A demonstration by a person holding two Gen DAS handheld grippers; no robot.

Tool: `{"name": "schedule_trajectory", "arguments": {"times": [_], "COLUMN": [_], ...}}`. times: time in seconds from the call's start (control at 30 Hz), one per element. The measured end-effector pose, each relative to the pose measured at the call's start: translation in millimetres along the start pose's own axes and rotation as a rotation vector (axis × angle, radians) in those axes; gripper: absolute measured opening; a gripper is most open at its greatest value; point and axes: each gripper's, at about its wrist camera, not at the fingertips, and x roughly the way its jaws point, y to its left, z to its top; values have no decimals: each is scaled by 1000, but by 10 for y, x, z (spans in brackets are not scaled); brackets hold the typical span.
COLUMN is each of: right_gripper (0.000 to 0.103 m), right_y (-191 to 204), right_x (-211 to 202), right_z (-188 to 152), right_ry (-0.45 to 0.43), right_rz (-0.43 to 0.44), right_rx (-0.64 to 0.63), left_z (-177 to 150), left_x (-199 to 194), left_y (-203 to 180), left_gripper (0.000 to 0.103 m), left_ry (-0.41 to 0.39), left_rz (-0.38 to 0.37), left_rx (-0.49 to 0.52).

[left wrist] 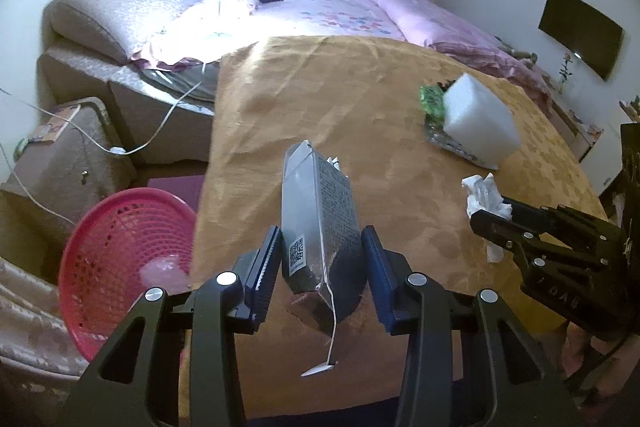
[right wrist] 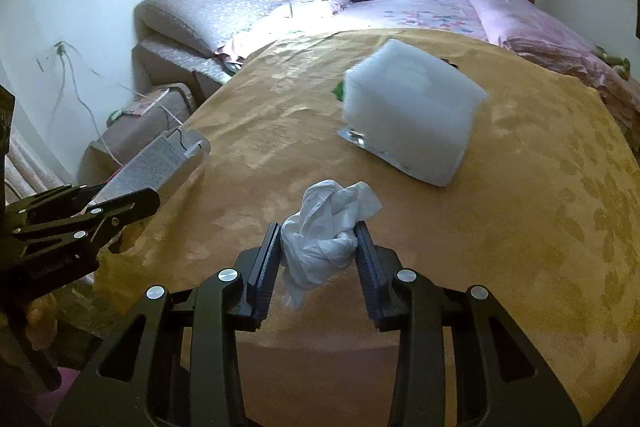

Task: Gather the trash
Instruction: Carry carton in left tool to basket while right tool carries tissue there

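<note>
Item 1, foil pouch (left wrist: 318, 223): you are holding it in the left tool (left wrist: 320, 267), jaws narrowed onto its lower body, over the near left part of the bench (left wrist: 360, 87), the one under the gold cloth. The pouch is looking light, thin-walled and probably slick; the sides are denting under the pads. A tear strip is hanging loose beneath it. Keep gripping across the flat faces near the sealed end, where the film is likely stiffest.

Item 2, crumpled tissue (right wrist: 326, 231): you are pinching it in the right tool (right wrist: 318, 255), jaws drawn in on the wad, above the bench's near edge; whether it is clear of the cloth is unclear. It is looking soft and nearly weightless. Loose flaps are sticking out, so hold the dense middle; a flap alone could tear or slip.

Item 3, white foam block (right wrist: 412, 123): it is sitting toward the far right of the bench on a green-printed wrapper (left wrist: 432, 103). Likely light but bulky; take it across a narrow side or a corner with jaws wide. The wrapper is lying flat and would need an edge lifted.

Item 4, pink basket (left wrist: 120, 259): it is standing on the floor off the bench's near left corner, apparently the place for the trash.
</note>
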Motion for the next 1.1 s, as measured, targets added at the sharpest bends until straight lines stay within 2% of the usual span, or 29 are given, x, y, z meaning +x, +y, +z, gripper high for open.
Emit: {"name": "schedule_trajectory", "arguments": {"times": [0.3,0.6,0.9,1.1], "right_gripper": [36,36,36,36], "right_y": [237,448,807,1139], "right_x": [106,238,449,498], "right_z": [113,244,305,379], "right_ry": [18,40,87,88], "right_rz": [47,76,128,163], "right_rx": [-27,-65,-110,-155], "left_z": [38,-1,-98,-149], "left_x": [-124,-151,-204,-193], "left_y": [219,609,1112,1365], "left_gripper": [39,39,39,39], "left_ry": [-25,-17,0,-1], "left_rz": [56,106,153,168], "left_rx": [12,-38,-127,-194]}}
